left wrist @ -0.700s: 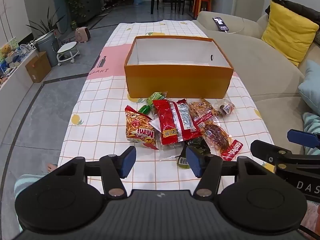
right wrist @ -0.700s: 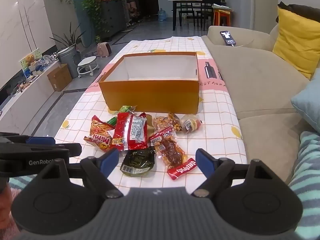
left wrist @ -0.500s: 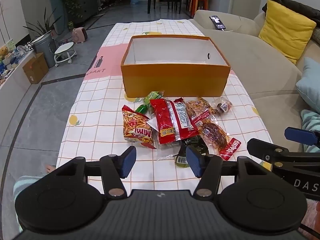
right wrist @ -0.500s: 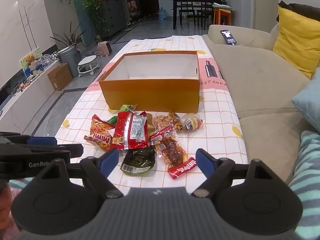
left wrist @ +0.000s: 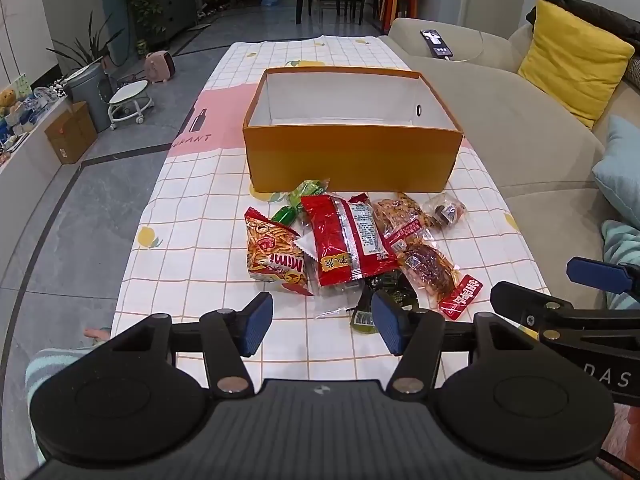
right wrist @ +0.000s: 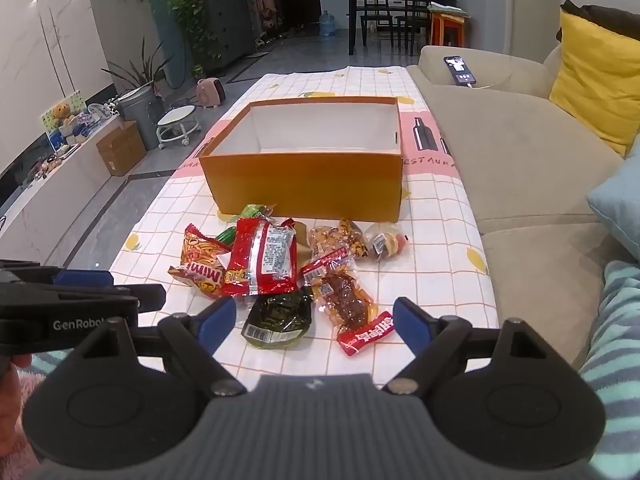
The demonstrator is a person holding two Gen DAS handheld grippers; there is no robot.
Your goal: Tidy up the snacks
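An open orange box [left wrist: 352, 160] with a white, empty inside stands on the checked tablecloth [left wrist: 192, 248]; it also shows in the right wrist view [right wrist: 308, 184]. In front of it lies a pile of snacks: a Mimi chips bag [left wrist: 272, 256], a big red packet [left wrist: 348, 240], green candies [left wrist: 304, 194], a dark green pouch [right wrist: 278, 318], a brown meat snack with a red end [right wrist: 348, 304] and a small round wrapped snack [right wrist: 384, 242]. My left gripper [left wrist: 320, 322] is open and empty, just short of the pile. My right gripper [right wrist: 310, 324] is open and empty, near the dark pouch.
A beige sofa [left wrist: 520, 120] runs along the table's right side, with a yellow cushion [left wrist: 576, 68] and a phone [left wrist: 438, 44]. Left of the table is grey floor with a stool [left wrist: 128, 100], a cardboard box [left wrist: 70, 132] and plants.
Both grippers have drawn back slightly from the table; the box and snacks sit a little lower and farther in view. Both stay open. Nothing on the table has moved.
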